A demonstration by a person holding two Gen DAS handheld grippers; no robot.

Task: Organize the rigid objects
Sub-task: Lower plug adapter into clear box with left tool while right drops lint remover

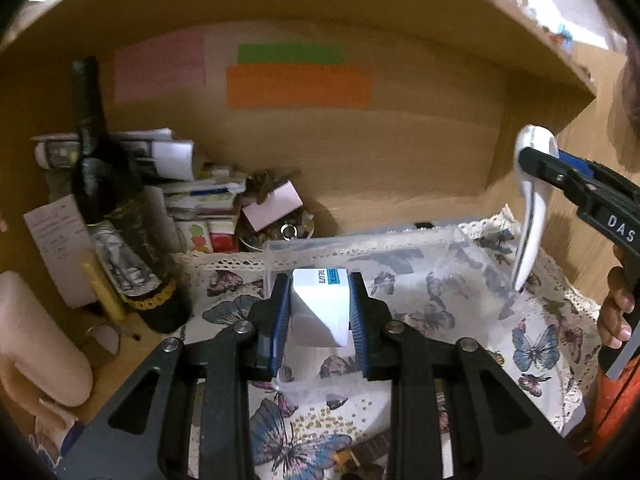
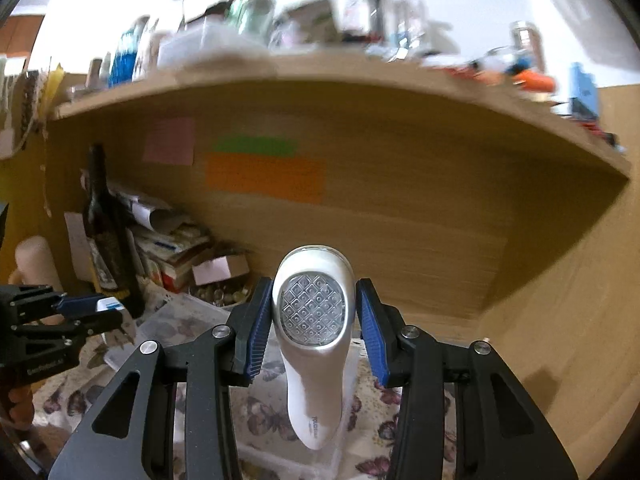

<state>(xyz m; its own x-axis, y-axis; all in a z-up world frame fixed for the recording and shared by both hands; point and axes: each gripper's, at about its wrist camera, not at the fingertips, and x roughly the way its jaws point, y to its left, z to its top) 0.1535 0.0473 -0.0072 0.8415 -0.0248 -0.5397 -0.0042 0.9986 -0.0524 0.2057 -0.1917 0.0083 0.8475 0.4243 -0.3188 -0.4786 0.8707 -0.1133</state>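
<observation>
My left gripper [image 1: 319, 312] is shut on a small white box [image 1: 320, 308] with a blue label, held over the near end of a clear plastic container [image 1: 360, 246] on a butterfly-print cloth [image 1: 532, 340]. My right gripper [image 2: 314, 328] is shut on a white handheld device [image 2: 314, 344] with a textured oval head, its handle hanging down over the container [image 2: 188, 312]. In the left wrist view the right gripper [image 1: 540, 168] holds the device [image 1: 530, 208] above the container's right side. The left gripper [image 2: 96, 312] with the box [image 2: 109, 304] shows at the left of the right wrist view.
A dark wine bottle [image 1: 108, 208] stands at the left, with stacked papers and small boxes [image 1: 192, 196] and a bowl of small items [image 1: 280, 232] behind it. A pink cylinder [image 1: 36, 344] lies at the far left. A wooden shelf [image 2: 360, 92] loaded with clutter hangs overhead.
</observation>
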